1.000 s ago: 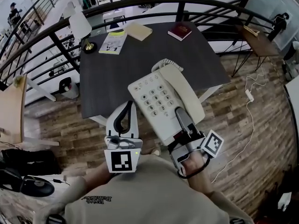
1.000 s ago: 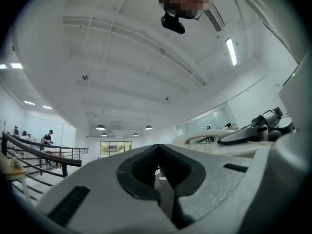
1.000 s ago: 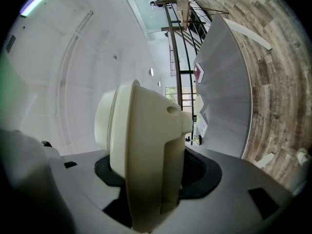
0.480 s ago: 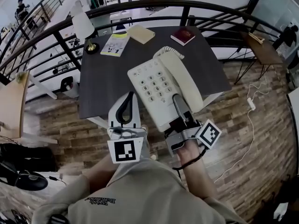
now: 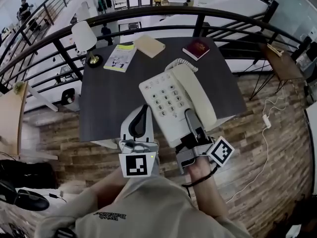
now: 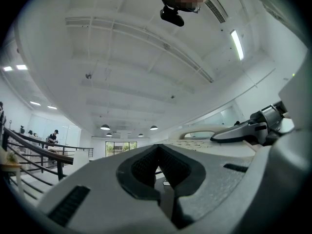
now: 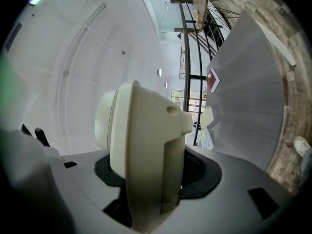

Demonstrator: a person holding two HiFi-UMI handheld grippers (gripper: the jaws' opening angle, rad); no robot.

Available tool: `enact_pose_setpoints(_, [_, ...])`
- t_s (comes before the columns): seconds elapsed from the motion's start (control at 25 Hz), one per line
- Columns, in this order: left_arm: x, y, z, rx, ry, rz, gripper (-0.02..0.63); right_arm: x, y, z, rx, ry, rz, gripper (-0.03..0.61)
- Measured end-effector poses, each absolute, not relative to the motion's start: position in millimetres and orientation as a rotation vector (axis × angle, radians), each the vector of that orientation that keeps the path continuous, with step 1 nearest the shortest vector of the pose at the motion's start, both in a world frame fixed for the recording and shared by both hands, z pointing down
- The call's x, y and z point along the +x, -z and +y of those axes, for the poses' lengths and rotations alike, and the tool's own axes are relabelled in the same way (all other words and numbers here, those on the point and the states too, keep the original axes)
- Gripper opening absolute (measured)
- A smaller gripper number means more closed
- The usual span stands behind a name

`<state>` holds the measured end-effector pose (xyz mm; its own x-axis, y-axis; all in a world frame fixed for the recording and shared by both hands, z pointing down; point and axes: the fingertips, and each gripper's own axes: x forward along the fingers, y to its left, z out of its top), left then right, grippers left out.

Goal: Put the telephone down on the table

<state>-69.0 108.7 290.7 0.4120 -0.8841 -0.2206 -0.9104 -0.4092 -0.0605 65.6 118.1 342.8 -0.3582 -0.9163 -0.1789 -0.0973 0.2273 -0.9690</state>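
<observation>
The right gripper's (image 5: 191, 122) jaws pinched the near edge of the cream push-button telephone (image 5: 173, 100), held tilted above the dark table's (image 5: 111, 108) near right edge, its near end overhanging the wooden floor (image 5: 257, 128). The left gripper's (image 5: 143, 112) jaws were pressed together, empty, just left of it. Open tabletop stretched to the lamp (image 5: 85, 39), booklet (image 5: 120, 57), tan notebook (image 5: 149, 45) and red book (image 5: 196, 49) by the far edge, under the railing (image 5: 148, 15). The keypad print was too small to read.

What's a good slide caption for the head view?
Right gripper holds a cream telephone above the dark table's near edge; left gripper shut, empty, alongside.
</observation>
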Motion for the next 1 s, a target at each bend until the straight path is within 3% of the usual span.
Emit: enact_pose_setpoints(1.0, [-25.1, -298.5, -129.9, -2.555, -0.104, 1.429, 0.003, 117.8, -369.3, -95.1, -1.146, 1.251, 1.541, 0.265])
